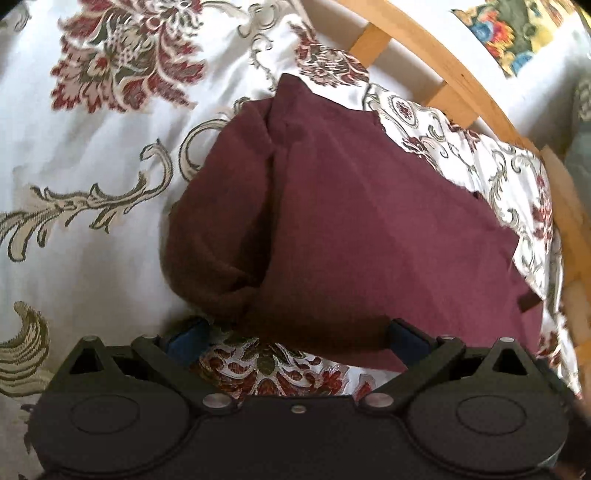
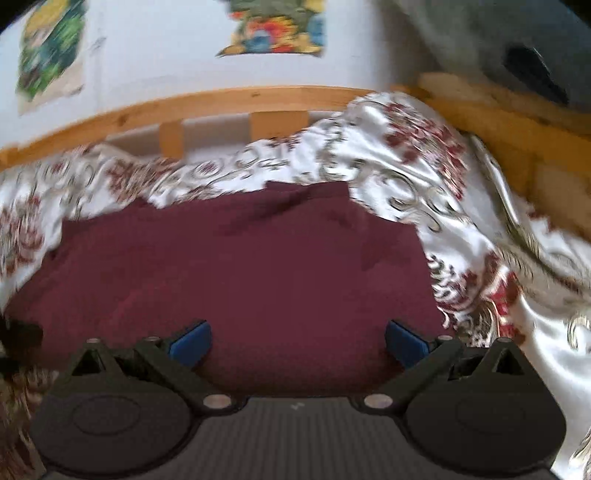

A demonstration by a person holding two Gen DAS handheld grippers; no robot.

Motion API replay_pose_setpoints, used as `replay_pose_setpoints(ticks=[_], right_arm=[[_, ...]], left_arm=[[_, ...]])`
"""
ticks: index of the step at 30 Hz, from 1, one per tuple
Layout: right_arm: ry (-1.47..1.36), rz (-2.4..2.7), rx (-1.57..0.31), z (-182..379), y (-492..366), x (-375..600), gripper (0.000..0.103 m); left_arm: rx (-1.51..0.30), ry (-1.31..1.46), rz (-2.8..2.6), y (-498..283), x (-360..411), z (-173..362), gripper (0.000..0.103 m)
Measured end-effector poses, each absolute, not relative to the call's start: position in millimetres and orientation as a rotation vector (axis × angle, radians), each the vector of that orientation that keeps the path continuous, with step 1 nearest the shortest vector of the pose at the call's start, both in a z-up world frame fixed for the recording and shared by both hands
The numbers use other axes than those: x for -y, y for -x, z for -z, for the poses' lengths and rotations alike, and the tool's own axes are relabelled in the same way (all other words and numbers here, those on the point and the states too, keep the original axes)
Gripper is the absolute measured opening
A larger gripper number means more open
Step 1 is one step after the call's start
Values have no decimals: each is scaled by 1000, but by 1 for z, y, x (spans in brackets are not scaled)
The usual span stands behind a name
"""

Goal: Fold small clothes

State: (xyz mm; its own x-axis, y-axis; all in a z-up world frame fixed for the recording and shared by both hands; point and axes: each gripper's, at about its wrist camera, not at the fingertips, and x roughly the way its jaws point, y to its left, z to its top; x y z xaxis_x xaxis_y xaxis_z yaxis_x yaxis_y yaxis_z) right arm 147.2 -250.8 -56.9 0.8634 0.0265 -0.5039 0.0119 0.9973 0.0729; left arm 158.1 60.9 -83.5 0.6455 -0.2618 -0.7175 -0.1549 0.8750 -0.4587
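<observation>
A maroon garment (image 1: 332, 221) lies on the floral bedspread (image 1: 92, 229), with its left side folded over into a thick rolled layer. My left gripper (image 1: 297, 339) is open at the garment's near edge, and the cloth drapes over the tips of its blue pads (image 1: 406, 341). In the right wrist view the same maroon garment (image 2: 240, 280) spreads flat under my right gripper (image 2: 297, 341), which is open just above the cloth with nothing between its blue pads (image 2: 190, 341).
A wooden bed rail (image 1: 454, 85) with slats runs behind the garment, also in the right wrist view as the rail (image 2: 221, 107). Bunched bedspread (image 2: 424, 177) piles up at the right. Colourful pictures (image 2: 277, 29) hang on the white wall.
</observation>
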Motion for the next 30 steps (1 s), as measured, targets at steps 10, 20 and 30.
replay_pose_setpoints(ticks=[10, 20, 30], right_arm=[[-180, 95, -591, 59, -159, 282, 13], [-105, 111, -615, 58, -153, 276, 16], [-49, -29, -522, 49, -151, 246, 87]], left_arm=[[-878, 519, 63, -157, -61, 83, 102], [-868, 566, 57, -155, -68, 84, 102], [-772, 750, -20, -153, -97, 81, 102]])
